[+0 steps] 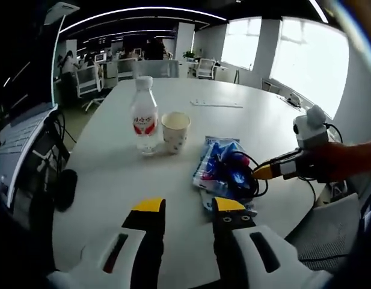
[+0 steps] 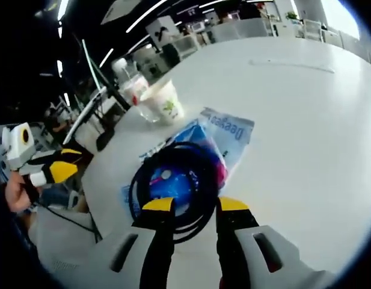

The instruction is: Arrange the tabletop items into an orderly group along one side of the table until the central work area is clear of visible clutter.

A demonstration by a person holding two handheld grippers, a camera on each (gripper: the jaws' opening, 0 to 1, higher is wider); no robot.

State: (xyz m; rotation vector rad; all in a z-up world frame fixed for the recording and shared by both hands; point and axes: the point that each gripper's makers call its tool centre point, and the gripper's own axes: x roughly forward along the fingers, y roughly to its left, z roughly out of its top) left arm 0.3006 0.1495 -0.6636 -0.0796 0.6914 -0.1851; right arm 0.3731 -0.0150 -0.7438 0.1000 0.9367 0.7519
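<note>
On the white round table [image 1: 263,120] a clear water bottle [image 1: 144,117] with a red label stands beside a paper cup [image 1: 175,131]. To their right lies a blue packet [image 1: 216,161] with a coiled black cable [image 1: 244,176] on it. My left gripper [image 1: 189,208] hovers open over the near table edge, short of the packet. My right gripper [image 1: 270,171] comes in from the right, its tips at the coil. In the right gripper view the right gripper [image 2: 195,206] stands open, with the near arc of the cable [image 2: 173,155] at its jaws. The packet [image 2: 233,135], cup [image 2: 164,99] and bottle [image 2: 128,81] lie beyond; the left gripper [image 2: 56,168] is at the left.
A laptop [image 1: 20,141] and a black oval object [image 1: 65,189] sit at the table's left edge. A thin white strip [image 1: 216,103] lies at the far side. A grey chair [image 1: 332,232] stands at the right. Office desks and chairs fill the background.
</note>
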